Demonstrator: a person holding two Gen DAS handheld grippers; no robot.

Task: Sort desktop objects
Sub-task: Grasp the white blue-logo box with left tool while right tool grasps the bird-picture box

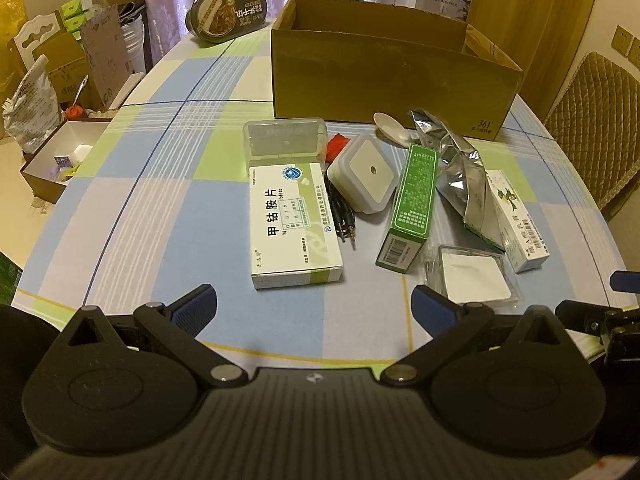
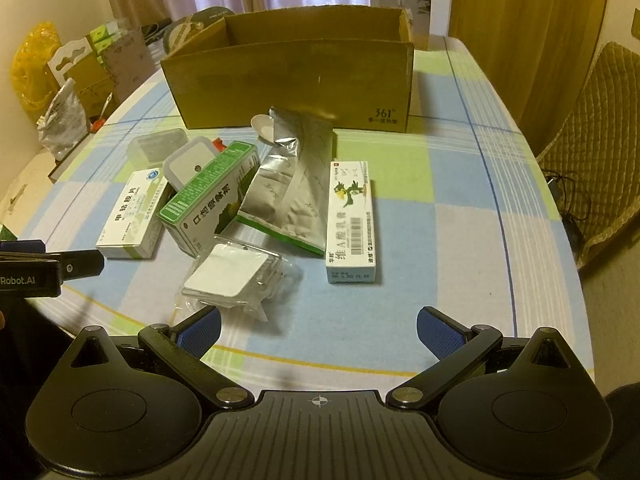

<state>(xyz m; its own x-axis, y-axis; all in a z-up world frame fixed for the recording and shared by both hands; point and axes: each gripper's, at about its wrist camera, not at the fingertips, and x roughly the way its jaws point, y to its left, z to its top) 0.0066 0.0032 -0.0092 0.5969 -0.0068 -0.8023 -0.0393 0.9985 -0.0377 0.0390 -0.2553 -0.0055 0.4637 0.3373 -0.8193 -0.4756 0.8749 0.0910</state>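
Nothing is picked up yet — I judge the sorting is at its very start. My left gripper is released, jaws wide, low over the tablecloth. In front of it lies the white medicine box, and behind that a clear plastic case. Further right I see the square night light with thin black cables beside it, then the green box, the silver foil bag, and the long white tube box. My right gripper is released too; the flat plastic packet lies just ahead of its left finger. The cardboard box stands open behind everything. Next I would bring one gripper around a single item — the white medicine box looks easiest for the left.
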